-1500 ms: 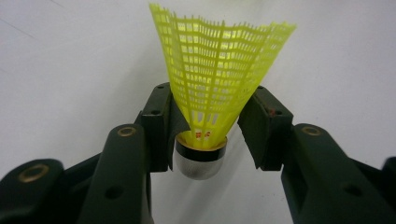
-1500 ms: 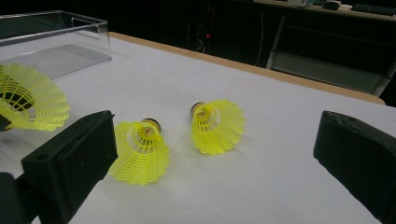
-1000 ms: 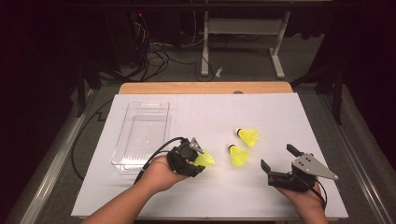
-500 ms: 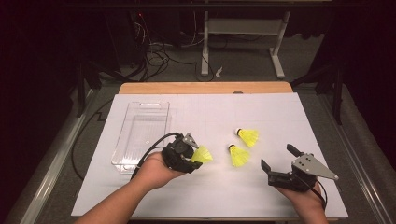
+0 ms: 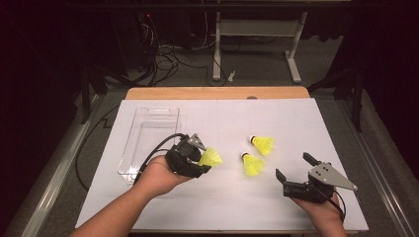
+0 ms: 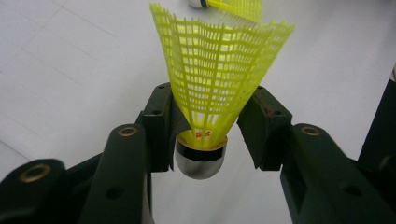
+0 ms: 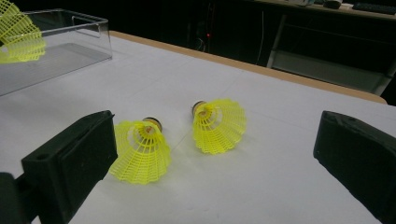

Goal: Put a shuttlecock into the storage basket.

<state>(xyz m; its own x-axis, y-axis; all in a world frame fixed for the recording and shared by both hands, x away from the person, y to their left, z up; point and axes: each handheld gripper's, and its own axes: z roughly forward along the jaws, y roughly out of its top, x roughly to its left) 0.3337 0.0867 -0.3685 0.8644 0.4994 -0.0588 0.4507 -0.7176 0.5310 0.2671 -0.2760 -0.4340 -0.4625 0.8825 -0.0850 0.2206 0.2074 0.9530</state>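
Note:
My left gripper (image 5: pixel 203 159) is shut on a yellow shuttlecock (image 5: pixel 211 157) and holds it above the white sheet, just right of the clear plastic tray (image 5: pixel 157 109). In the left gripper view the pads (image 6: pixel 161 126) pinch the mesh skirt of the shuttlecock (image 6: pixel 215 79) just above its rounded cork. Two more yellow shuttlecocks (image 5: pixel 263 144) (image 5: pixel 253 164) lie on their sides mid-table. My right gripper (image 5: pixel 293 166) rests at the front right, open, with both shuttlecocks (image 7: pixel 140 151) (image 7: pixel 218 125) lying beyond its jaws. The held shuttlecock (image 7: pixel 18 37) and the tray (image 7: pixel 70 28) appear at the far left of the right gripper view.
A white gridded sheet (image 5: pixel 222 197) covers the table, with a wooden edge (image 5: pixel 217 93) at the back. Metal rails run along both sides. Cables and a desk frame (image 5: pixel 257 29) stand on the dark floor behind.
My left hand has lifted the shuttlecock and carried it slightly left toward the tray. The right gripper and the two lying shuttlecocks have stayed put.

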